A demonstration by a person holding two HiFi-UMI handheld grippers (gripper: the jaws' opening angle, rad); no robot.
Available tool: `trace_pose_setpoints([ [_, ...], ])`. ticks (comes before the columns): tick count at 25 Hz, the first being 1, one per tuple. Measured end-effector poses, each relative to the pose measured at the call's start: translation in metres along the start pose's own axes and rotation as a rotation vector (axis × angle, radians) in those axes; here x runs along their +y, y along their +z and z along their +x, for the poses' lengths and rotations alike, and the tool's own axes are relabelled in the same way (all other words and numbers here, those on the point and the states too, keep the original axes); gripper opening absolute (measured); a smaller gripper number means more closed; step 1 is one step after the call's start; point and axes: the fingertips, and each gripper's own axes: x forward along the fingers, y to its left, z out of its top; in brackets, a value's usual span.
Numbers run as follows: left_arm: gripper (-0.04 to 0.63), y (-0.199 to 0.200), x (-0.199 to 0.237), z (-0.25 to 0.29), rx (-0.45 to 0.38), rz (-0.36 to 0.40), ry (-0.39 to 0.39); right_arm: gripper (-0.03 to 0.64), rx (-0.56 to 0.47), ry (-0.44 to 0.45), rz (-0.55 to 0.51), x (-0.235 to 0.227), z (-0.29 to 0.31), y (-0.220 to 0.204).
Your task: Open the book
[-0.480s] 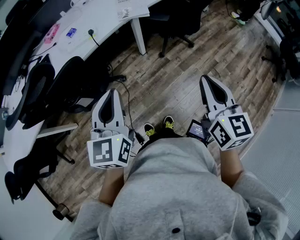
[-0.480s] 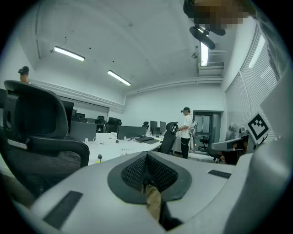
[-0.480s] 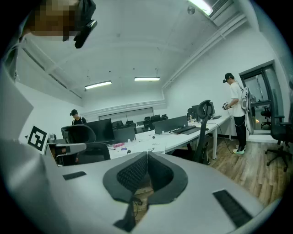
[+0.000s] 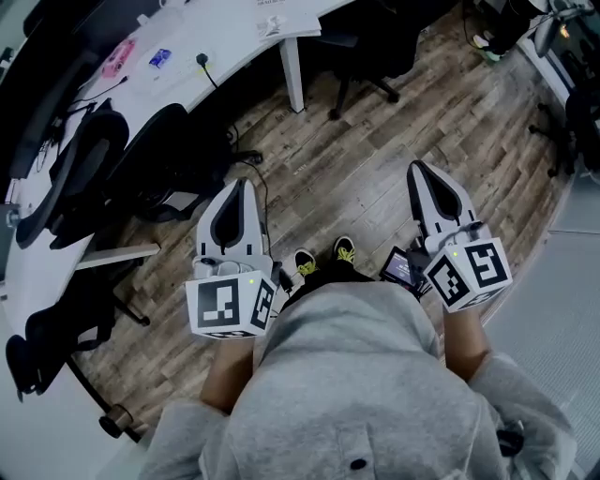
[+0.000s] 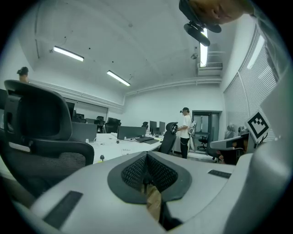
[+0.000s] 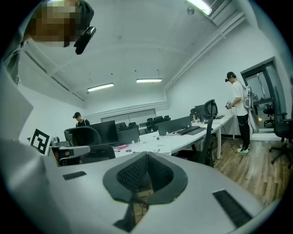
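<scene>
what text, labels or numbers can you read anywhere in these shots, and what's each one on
No text is legible in any view.
marker cube of the left gripper: black-and-white squares only, no letters.
marker cube of the right gripper: the same.
papers on the white desk: print too small to read.
small lit screen beside the right gripper: too blurred to read.

Open-plan office. Long white table (image 4: 234,36) across upper left of head view, black swivel chairs (image 4: 89,164) alongside; monitor rows (image 6: 176,124), ceiling strip lights (image 5: 68,53), wood-plank floor (image 4: 375,178) through the middle.
</scene>
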Motion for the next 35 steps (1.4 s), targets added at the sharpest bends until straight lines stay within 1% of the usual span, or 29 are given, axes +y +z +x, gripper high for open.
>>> trace_pose_setpoints([
  [9, 0.009, 0.003, 0.025, -0.016, -0.021, -0.023, -0.021, 0.025, 0.003, -0.009, -0.032, 0.037, 0.006, 0.000],
  [14, 0.009, 0.006, 0.037, -0.027, -0.017, -0.001, -0.028, 0.025, -0.010, -0.002, -0.019, 0.058, 0.006, 0.000],
  [24, 0.009, 0.007, 0.054, -0.042, -0.027, 0.012, -0.036, 0.025, -0.025, 0.021, -0.056, 0.091, 0.009, 0.001],
  [30, 0.009, 0.013, 0.057, -0.044, -0.050, 0.027, -0.028, 0.025, -0.046, 0.026, -0.063, 0.093, 0.011, 0.005],
  [35, 0.009, 0.011, 0.065, -0.039, -0.055, 0.033, -0.006, 0.025, -0.053, 0.040, -0.055, 0.090, 0.024, 0.001],
])
